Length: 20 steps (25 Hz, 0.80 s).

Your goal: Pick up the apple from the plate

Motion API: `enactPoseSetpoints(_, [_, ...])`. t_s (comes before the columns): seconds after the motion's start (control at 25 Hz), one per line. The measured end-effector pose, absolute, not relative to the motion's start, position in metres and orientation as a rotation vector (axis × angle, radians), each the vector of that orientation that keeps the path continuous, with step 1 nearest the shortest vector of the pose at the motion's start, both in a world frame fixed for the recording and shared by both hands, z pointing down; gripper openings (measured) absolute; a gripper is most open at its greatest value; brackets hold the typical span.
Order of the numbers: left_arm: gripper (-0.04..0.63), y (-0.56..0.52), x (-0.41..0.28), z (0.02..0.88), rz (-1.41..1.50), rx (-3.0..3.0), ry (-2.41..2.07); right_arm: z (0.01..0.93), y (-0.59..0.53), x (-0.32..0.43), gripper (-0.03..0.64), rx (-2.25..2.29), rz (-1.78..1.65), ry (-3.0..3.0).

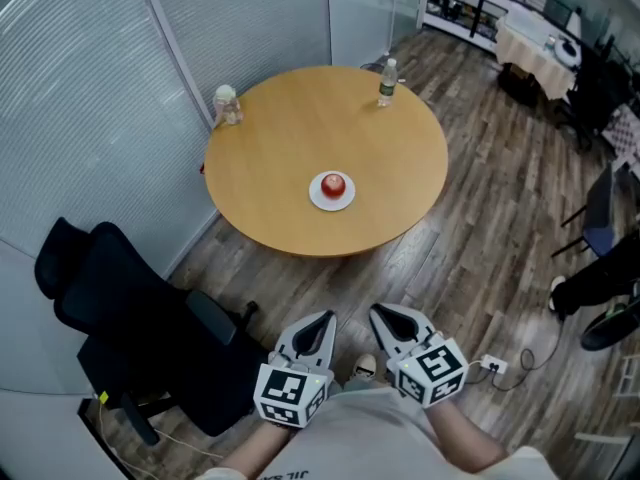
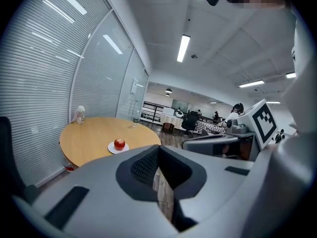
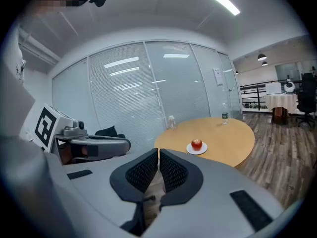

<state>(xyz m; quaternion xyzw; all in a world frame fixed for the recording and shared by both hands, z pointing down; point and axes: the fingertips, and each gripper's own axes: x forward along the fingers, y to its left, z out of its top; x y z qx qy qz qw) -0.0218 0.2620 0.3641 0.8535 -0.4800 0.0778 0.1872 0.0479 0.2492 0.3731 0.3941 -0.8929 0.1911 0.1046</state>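
Nothing is done yet: I hold my left gripper (image 1: 320, 320) and right gripper (image 1: 384, 314) near me, jaws pressed together and empty, while the apple (image 1: 334, 184) sits on its plate (image 1: 319, 200) mid-table (image 1: 270, 148), well apart.

Red apple (image 1: 334, 184) sits centred on white plate (image 1: 319, 199)

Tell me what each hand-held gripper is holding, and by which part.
Nothing is held. The left hand-held gripper and the right hand-held gripper are both shut and empty; the apple lies on its plate on the table, apart from both.
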Motion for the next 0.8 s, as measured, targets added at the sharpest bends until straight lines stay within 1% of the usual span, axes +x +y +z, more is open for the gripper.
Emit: enactPoseSetpoints(0.8, [0.002,0.273,0.010,0.368,0.223,2.369,-1.408,0.381,0.261,0.076,0.035,1.067,0.570,-2.687])
